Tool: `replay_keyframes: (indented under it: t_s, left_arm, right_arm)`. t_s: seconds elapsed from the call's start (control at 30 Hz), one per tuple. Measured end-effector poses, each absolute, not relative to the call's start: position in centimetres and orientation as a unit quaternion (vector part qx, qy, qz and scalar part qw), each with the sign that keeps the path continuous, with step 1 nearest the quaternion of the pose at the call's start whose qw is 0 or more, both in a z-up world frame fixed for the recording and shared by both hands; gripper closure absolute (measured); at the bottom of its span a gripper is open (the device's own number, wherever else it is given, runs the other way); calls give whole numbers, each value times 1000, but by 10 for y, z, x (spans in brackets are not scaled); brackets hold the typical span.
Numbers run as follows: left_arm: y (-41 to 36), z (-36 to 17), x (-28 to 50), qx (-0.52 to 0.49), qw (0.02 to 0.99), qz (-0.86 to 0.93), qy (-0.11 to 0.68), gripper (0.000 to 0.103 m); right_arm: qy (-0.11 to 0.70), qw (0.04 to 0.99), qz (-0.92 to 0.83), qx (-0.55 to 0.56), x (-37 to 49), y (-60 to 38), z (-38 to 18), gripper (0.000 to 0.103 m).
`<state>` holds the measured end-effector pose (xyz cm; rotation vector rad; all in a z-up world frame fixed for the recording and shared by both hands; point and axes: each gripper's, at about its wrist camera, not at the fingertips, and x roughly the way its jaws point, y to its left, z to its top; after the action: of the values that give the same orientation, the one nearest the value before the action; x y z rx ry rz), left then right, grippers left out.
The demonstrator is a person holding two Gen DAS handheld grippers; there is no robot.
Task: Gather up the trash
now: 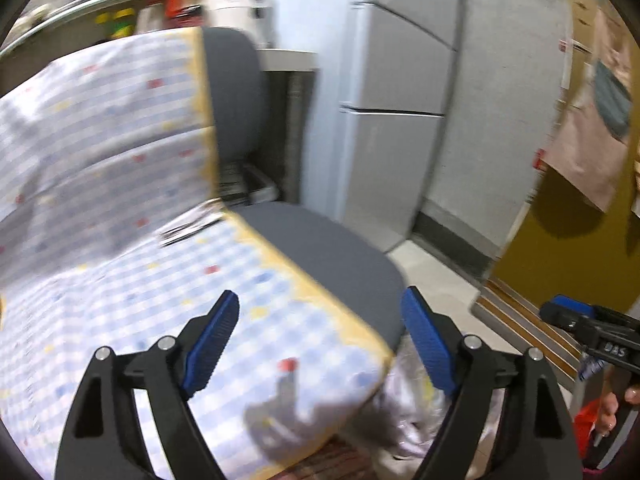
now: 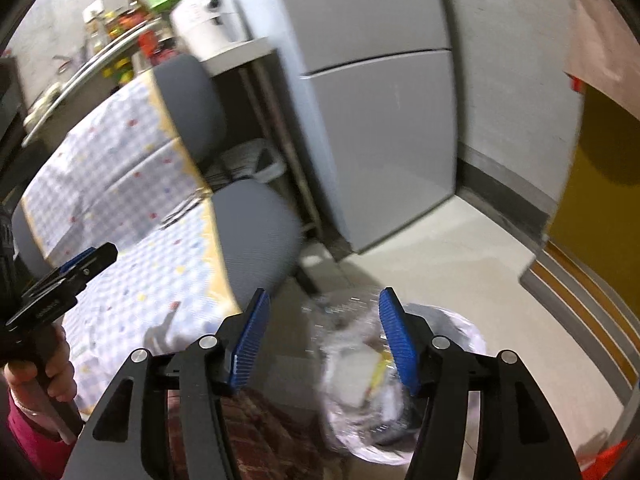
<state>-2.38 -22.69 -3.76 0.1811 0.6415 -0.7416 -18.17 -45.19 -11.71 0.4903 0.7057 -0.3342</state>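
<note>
1. Below the right tongs (image 2: 322, 340), at 6 o'clock on the floor: trash bag (image 2: 372, 384), lined and part full
2. Risk of fumbling the thin liner or tipping the bag, given motion blur
3. Both tongs spread wide, released, grasping nothing; left tongs (image 1: 320, 344) over the chair (image 1: 320, 256)

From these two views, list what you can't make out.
- Trash bag contents: right view, motion blur and the right gripper in front.
- Bag in left view: mostly hidden by the chair and left gripper.
- Shelf items: small, blurred.
- Chair base: hidden under the seat.
</note>
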Motion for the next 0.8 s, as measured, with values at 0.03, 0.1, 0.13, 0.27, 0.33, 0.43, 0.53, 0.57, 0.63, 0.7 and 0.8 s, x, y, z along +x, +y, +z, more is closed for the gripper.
replay_keyframes:
  t_s: [0.03, 0.1, 0.13, 0.27, 0.33, 0.43, 0.53, 0.57, 0.63, 0.7, 0.8]
  left_arm:
    - [-217, -36, -22, 83, 882, -344, 311, 21]
    - [-205, -33, -24, 87, 889, -320, 316, 14]
    - [-198, -31, -26, 89, 893, -309, 316, 10]
    - [-184, -23, -44, 102, 892, -294, 329, 7]
    - [-185, -25, -52, 113, 883, -300, 343, 7]
    - [-192, -26, -69, 128, 866, -319, 363, 7]
    - [-197, -27, -83, 139, 853, -333, 378, 7]
    - [-199, -26, -88, 143, 849, -338, 382, 7]
    - [-201, -24, -97, 154, 844, -342, 383, 7]
    - [-204, -23, -105, 169, 841, -340, 385, 7]
    - [-202, -16, -113, 176, 842, -338, 381, 7]
  right_arm:
    - [342, 898, -152, 232, -176, -446, -114, 44]
    - [344, 902, -139, 222, -170, -434, -108, 39]
    - [345, 903, -136, 216, -169, -428, -104, 37]
    - [347, 907, -137, 196, -177, -412, -84, 21]
    - [354, 906, -138, 187, -186, -404, -73, 16]
    - [366, 905, -145, 164, -201, -393, -61, 14]
    - [385, 899, -145, 149, -212, -386, -55, 12]
    - [389, 898, -142, 148, -215, -384, -53, 11]
    - [388, 899, -139, 147, -223, -382, -48, 11]
    - [388, 898, -143, 147, -229, -383, -44, 10]
    - [397, 894, -143, 151, -237, -387, -41, 10]
